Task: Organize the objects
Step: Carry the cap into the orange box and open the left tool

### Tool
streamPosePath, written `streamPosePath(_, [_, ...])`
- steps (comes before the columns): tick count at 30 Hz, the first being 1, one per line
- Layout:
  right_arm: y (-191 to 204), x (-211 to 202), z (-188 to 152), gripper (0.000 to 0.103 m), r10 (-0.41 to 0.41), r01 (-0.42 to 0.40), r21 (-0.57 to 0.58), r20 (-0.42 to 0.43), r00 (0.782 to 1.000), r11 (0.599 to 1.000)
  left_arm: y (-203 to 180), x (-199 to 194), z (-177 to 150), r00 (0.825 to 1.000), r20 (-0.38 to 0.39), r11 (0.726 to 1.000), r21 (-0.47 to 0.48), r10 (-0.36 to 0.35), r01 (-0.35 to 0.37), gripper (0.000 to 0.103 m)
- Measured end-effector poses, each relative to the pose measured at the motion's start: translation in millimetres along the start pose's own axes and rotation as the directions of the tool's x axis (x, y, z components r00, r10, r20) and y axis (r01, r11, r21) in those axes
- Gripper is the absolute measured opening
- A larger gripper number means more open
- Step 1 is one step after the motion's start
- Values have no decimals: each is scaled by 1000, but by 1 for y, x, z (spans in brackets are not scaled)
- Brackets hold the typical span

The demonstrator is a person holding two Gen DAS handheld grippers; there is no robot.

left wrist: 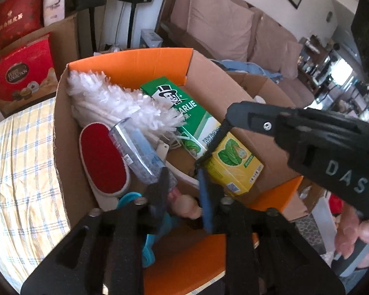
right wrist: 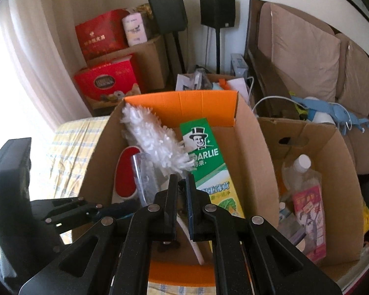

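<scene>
An open cardboard box with orange flaps [left wrist: 135, 64] [right wrist: 179, 103] holds a white fluffy duster [left wrist: 115, 100] [right wrist: 155, 140], a green and yellow Darlie toothpaste carton [left wrist: 204, 132] [right wrist: 206, 157], a red lint brush [left wrist: 103, 157] [right wrist: 126, 172] and a clear tube [left wrist: 137, 147] [right wrist: 142, 174]. My left gripper [left wrist: 184, 191] is low inside the box, its jaws around a pink object [left wrist: 184, 204] above something teal [left wrist: 150, 245]. My right gripper [right wrist: 182, 184] [left wrist: 209, 152] is nearly shut over the box, by the carton and the duster's white handle [right wrist: 189, 236].
A second cardboard box [right wrist: 307, 132] at the right holds a clear bottle [right wrist: 300, 169] and a pink packet [right wrist: 310, 211]. A yellow checked cloth [left wrist: 19, 162] lies left of the box. Red gift boxes [right wrist: 105, 78], speakers and a sofa [right wrist: 307, 49] stand behind.
</scene>
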State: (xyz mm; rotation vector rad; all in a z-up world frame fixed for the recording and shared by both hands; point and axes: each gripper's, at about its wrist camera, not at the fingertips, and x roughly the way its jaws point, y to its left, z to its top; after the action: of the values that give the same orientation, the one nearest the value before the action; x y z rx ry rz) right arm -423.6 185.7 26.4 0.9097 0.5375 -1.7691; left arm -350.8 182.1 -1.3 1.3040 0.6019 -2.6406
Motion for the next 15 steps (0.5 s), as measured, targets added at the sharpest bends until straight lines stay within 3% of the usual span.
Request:
streamPosePath(4, [1, 2, -1, 8, 8, -8, 10, 5, 1000, 1000, 5, -11, -1, 999, 29, 999, 15, 31, -31, 35])
streamPosePath(7, [0, 0, -1, 33, -3, 3, 22, 21, 1000, 1000, 9, -23, -1, 996, 60, 998, 17, 60, -62, 49])
streamPosePath(12, [-3, -4, 2, 42, -8, 7, 41, 33, 999, 999, 19, -42, 4, 991, 97, 996, -6, 88, -88, 66])
streamPosePath(14, [-2, -7, 3, 50, -9, 8, 39, 45, 999, 999, 24, -50, 5, 988, 119, 995, -18, 98, -96, 83])
streamPosePath(15, [-1, -8, 2, 52, -12, 10, 37, 52, 999, 999, 26, -54, 5, 987, 129, 995, -25, 97, -95, 87])
